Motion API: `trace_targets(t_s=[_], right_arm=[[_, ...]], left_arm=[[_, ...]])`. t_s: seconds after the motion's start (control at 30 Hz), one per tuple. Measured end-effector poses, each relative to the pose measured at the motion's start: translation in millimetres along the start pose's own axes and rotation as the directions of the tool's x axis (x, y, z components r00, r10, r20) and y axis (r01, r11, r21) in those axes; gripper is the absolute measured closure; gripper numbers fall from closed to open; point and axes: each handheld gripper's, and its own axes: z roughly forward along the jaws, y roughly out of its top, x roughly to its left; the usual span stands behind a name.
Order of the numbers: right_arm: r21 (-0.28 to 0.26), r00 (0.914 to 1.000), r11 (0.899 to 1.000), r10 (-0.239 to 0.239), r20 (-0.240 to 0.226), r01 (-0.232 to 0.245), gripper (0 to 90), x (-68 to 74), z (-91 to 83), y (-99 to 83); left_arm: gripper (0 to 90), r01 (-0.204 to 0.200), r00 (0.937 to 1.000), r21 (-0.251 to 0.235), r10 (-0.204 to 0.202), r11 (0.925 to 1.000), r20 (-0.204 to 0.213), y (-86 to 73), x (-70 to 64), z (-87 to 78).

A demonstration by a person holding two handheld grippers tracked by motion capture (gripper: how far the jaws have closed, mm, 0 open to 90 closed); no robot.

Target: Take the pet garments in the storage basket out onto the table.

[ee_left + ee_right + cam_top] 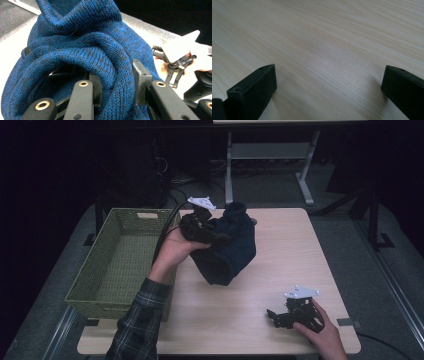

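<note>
Blue knit garment (230,245): clamped, lifted by left hand-held gripper (220,237); green basket (120,265) placement pending; right hand-held gripper (275,316) spread, idle.

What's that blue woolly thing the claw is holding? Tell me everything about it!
It is a dark blue knitted garment, maybe a sweater, soft and bunched into thick folds. The left claw pinches one fold between its jaws and holds the bundle up over the pale wooden table, next to the green woven basket. Its lower end hangs near the tabletop. Nothing else touches it.
</note>
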Motion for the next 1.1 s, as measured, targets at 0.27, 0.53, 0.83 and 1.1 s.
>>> trace_targets(t_s=[0.27,0.53,0.83,1.1], right_arm=[[-0.001,1.0000,1.000,0.000,0.000,0.000,0.0,0.0,0.1,0.0],[-0.001,1.0000,1.000,0.000,0.000,0.000,0.0,0.0,0.1,0.0],[0.003,1.0000,1.000,0.004,-0.001,-0.004,0.0,0.3,-0.1,0.0],[0.001,1.0000,1.000,0.001,0.000,-0.001,0.0,0.1,0.0,0.0]], left_arm=[[66.9,-0.004,0.9999,0.041,0.003,0.9991,0.010,-2.0,-3.2,35.3],[66.9,0.009,1.0000,0.094,-0.009,0.9956,0.000,-9.2,-5.0,75.1],[66.8,0.047,0.9989,0.151,-0.046,0.9874,-0.011,-24.6,0.0,120.5],[66.8,0.036,0.9992,0.229,-0.031,0.9729,-0.025,-35.6,0.7,156.6]])
